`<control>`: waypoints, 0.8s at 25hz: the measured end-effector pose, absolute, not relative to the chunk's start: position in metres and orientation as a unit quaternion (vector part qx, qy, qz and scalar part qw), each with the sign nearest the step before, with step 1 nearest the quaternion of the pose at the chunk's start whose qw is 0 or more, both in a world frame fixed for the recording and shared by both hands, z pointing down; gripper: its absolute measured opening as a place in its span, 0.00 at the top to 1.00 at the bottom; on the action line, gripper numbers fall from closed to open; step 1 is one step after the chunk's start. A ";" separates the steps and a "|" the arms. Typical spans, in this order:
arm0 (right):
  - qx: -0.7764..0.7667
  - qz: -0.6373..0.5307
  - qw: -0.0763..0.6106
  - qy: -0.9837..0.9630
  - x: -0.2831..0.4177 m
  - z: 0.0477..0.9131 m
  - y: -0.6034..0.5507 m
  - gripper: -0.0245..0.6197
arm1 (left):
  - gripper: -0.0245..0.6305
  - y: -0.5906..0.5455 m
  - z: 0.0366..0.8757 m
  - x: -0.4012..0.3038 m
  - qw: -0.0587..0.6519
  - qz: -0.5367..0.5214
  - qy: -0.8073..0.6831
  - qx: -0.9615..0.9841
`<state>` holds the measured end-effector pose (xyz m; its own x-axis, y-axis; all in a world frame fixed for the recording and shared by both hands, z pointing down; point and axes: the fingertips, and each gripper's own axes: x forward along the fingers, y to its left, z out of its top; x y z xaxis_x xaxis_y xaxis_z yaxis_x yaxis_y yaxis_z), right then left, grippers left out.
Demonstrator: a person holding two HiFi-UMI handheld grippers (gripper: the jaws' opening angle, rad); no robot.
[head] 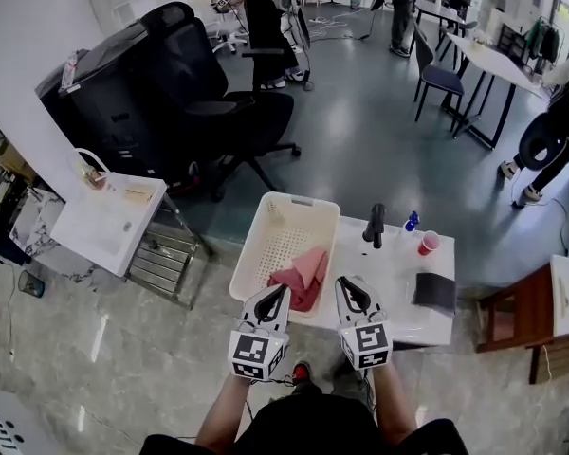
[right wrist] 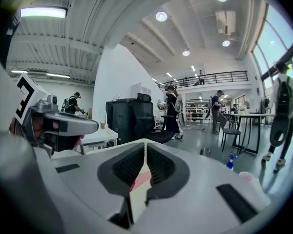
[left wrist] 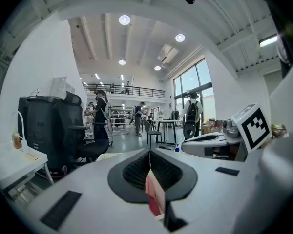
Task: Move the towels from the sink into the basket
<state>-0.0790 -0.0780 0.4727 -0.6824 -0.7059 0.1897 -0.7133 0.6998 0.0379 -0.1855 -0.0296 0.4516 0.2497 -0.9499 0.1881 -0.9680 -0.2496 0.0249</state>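
Note:
A pink and red towel [head: 302, 275] lies crumpled in the near right corner of the white slotted basket [head: 266, 226]. My left gripper [head: 281, 290] hangs over the towel's near edge with its jaws shut; in the left gripper view [left wrist: 150, 151] the towel [left wrist: 155, 194] shows through the slot behind the pads. My right gripper [head: 345, 283] is shut just right of the basket's rim, above the white sink top [head: 398, 268]; pink fabric [right wrist: 139, 182] shows below its jaws [right wrist: 145, 141]. A dark folded towel [head: 434, 291] lies on the sink top's right side.
A black faucet [head: 375, 224], a blue bottle [head: 412, 221] and a red cup [head: 428, 244] stand along the sink top's far edge. A black office chair [head: 218, 102] is beyond the basket. A white side table [head: 104, 221] stands at left, wooden furniture [head: 522, 316] at right.

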 end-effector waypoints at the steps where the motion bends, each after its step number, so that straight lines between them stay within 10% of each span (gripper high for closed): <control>1: 0.395 0.021 0.095 -0.913 -0.074 0.474 -0.077 0.90 | 0.95 -0.030 0.453 -0.182 0.067 0.068 -0.602 0.793; 20: 0.558 0.045 0.099 -0.823 0.083 0.485 -0.063 0.90 | 0.95 -0.057 0.467 -0.044 0.066 0.083 -0.452 0.886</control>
<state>0.0830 -0.0626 0.4854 -0.3585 -0.9089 0.2130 -0.9266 0.3742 0.0370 -0.0438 -0.0571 0.4671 0.5775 -0.7899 0.2063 -0.8118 -0.5824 0.0425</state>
